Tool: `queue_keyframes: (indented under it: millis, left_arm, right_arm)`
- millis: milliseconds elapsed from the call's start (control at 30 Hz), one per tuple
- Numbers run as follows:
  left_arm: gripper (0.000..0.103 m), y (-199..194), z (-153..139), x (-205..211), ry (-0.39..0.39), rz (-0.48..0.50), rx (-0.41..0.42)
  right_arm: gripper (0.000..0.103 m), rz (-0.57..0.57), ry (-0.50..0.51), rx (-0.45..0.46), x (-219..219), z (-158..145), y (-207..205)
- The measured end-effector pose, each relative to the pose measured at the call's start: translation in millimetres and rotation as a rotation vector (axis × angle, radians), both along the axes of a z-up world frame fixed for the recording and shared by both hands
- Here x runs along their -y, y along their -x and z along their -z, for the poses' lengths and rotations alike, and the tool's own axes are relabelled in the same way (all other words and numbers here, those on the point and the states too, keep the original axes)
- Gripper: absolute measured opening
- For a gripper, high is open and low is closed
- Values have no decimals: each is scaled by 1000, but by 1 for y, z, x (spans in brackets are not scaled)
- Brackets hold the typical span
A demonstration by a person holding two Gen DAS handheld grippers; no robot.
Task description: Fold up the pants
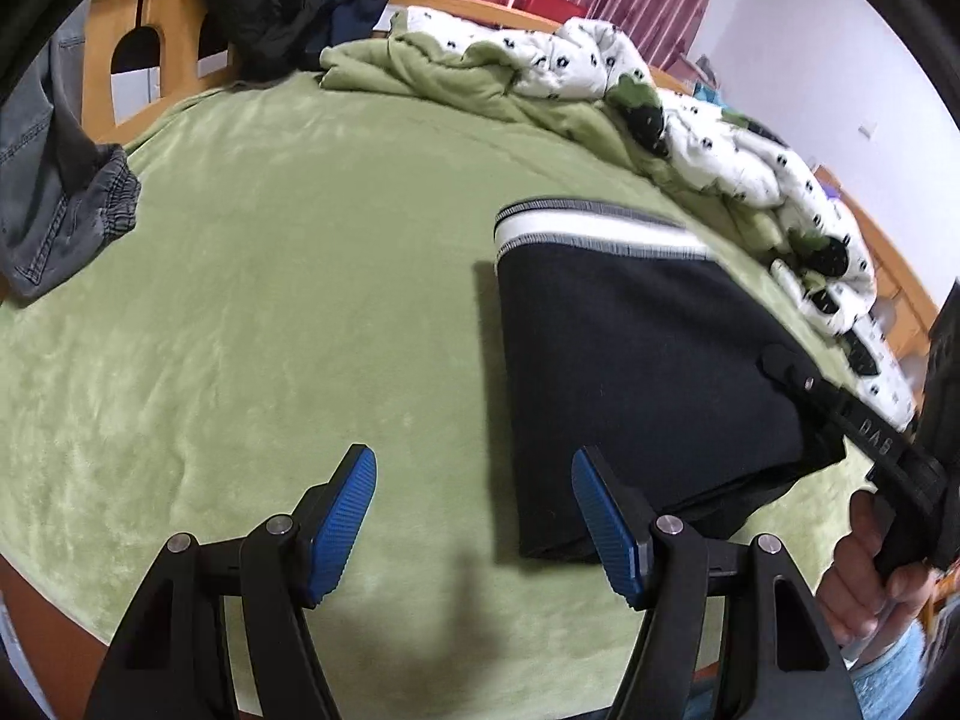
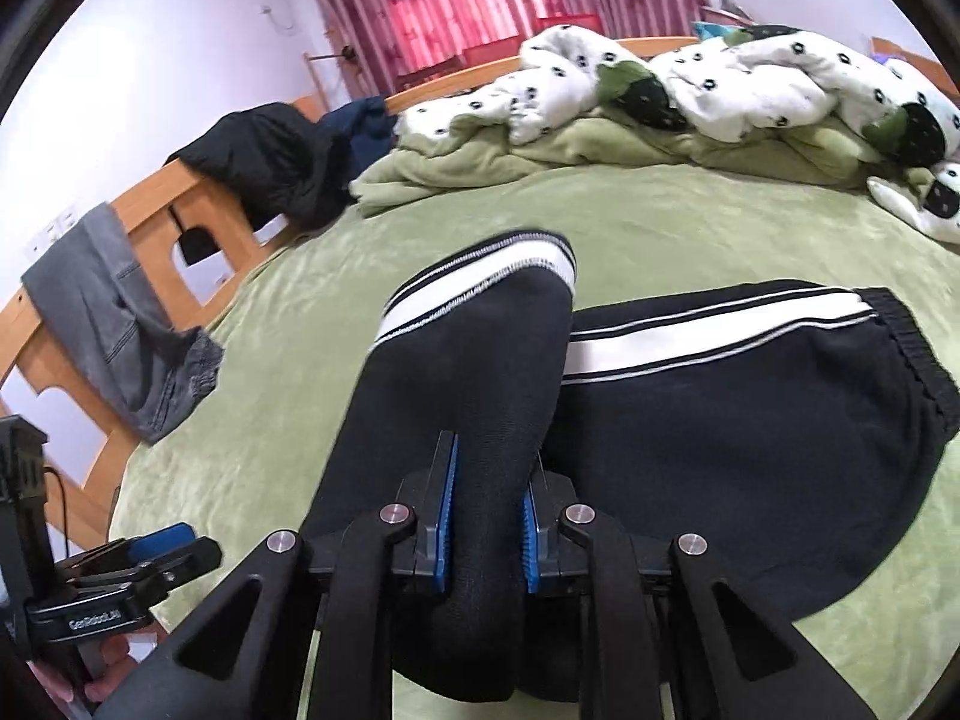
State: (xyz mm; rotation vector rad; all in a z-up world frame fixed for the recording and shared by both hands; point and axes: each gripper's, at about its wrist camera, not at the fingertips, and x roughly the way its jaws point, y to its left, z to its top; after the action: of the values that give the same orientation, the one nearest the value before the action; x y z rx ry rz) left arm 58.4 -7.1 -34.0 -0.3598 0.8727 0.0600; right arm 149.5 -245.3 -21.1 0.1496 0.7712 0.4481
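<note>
Green-blanketed bed point(image 1: 270, 312) with black pants point(image 2: 750, 420) laid out on it

A raised fold of the pants is clamped between the pads of the right gripper point(image 2: 485, 522), angled downward; the left gripper point(image 1: 474, 516) is held open and empty over bare blanket beside the pants

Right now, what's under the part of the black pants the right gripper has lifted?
The right gripper pinches a raised fold of the black pants. Beneath it lies more of the same pants, then the green blanket. Anything directly under the fold is covered.
</note>
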Motion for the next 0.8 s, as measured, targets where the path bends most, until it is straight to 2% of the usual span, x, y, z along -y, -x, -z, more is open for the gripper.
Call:
queue_keyframes:
  millis: [100, 200, 267, 367, 500, 633, 800]
  left_arm:
    - [66, -2, -22, 7, -15, 18, 55]
    - [66, -4, -37, 17, -110, 46, 93]
    - [66, -8, -40, 23, -165, 65, 101]
    - [66, -16, -34, 32, -208, 95, 83]
    - [66, -28, -14, 39, -123, 146, 57]
    - [66, -44, 18, 58, -53, 235, 2]
    - [66, -43, 44, 92, 33, 434, -24]
  right_arm:
    - [17, 11, 29, 36, 16, -11, -2]
    - [17, 10, 78, 80, 34, -24, -4]
    - [17, 17, 116, 116, 50, -33, -10]
    - [17, 56, 156, 145, 84, -45, -29]
    - [16, 121, 212, 154, 135, -44, -52]
    - [16, 199, 253, 87, 188, -7, -79]
    - [16, 257, 235, 67, 231, 31, -83]
